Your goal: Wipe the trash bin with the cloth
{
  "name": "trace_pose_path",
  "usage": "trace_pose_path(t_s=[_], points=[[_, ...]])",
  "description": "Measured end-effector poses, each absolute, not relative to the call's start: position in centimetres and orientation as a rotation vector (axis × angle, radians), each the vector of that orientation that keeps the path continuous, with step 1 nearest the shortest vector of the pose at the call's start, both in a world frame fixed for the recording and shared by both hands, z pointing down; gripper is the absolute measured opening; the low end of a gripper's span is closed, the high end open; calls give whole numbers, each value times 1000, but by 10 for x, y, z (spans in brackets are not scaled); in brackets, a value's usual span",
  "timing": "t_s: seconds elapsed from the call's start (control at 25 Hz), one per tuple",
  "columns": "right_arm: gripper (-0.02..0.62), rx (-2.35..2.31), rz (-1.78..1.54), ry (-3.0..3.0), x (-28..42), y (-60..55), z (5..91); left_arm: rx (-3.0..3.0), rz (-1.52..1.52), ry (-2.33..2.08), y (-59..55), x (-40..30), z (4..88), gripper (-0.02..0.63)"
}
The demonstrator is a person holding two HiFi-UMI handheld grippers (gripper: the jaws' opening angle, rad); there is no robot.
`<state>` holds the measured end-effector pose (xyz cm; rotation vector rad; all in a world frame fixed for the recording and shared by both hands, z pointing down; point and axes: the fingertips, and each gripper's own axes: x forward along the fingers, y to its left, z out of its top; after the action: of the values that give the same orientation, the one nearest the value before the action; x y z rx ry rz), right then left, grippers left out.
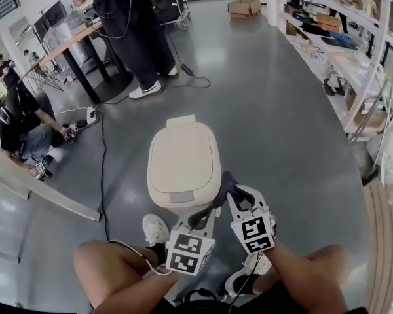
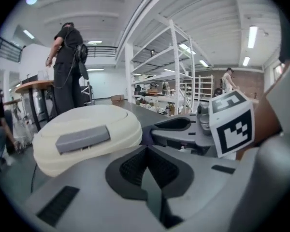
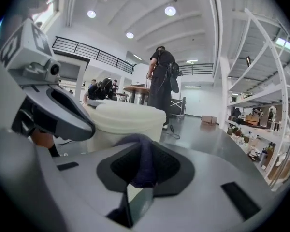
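Head view: one trash bin (image 1: pixel 183 165); one cloth (image 1: pixel 226 183), clenched in right gripper (image 1: pixel 233 192) jaws; left gripper (image 1: pixel 202 216) jaws closed, empty.

A glossy grey floor (image 1: pixel 281 123) is stretching away, catching glare from round white ceiling lights (image 3: pixel 170 10). Tall white metal shelving (image 1: pixel 354 44) is running along the right. A wooden-topped table (image 1: pixel 65 44) is standing far left, and a brown cardboard box (image 1: pixel 244 7) is sitting farther off.
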<state>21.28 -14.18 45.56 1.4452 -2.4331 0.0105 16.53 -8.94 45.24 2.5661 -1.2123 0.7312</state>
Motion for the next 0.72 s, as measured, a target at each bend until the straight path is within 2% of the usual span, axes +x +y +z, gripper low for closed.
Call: trace_pose_path(t_s=[0.72], points=[[66,1484,134,-2527,206,-160,465,2440,780,-1285,-92,168,496,-3]])
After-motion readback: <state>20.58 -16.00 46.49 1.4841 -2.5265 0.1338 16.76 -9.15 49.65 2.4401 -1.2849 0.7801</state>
